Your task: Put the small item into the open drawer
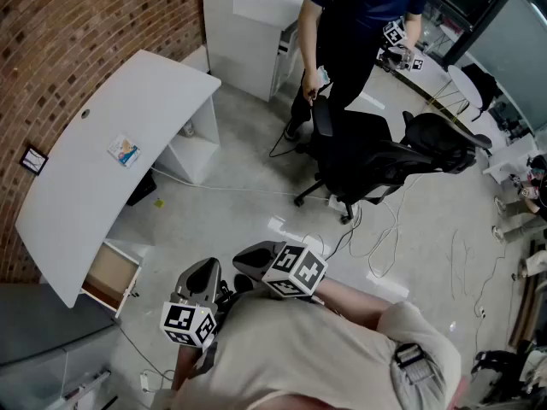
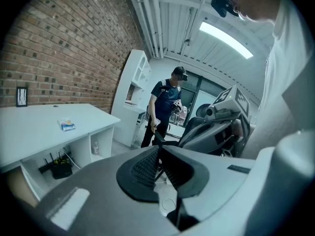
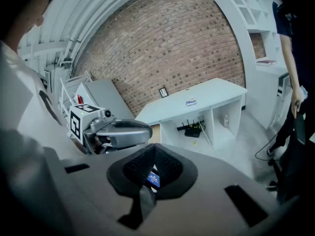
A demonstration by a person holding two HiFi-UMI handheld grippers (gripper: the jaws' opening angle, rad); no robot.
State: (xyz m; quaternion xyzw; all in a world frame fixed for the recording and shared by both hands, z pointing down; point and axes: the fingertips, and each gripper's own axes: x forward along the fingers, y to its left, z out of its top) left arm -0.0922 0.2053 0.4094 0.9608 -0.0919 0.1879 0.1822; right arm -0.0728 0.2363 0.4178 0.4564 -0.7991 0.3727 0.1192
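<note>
Right tool (image 3: pixel 154 156) pinching a small blue item (image 3: pixel 153 179); left tool (image 2: pixel 158 154) pressed together on nothing.
In the head view both tools sit side by side at the lower centre. The open drawer (image 1: pixel 111 278) juts from under the white tabletop (image 1: pixel 94 186) at the lower left, well apart from them. A small packet (image 1: pixel 125 150) lies on the tabletop; a person (image 1: pixel 342 24) stands at the upper centre beside a black office chair (image 1: pixel 376 156).
</note>
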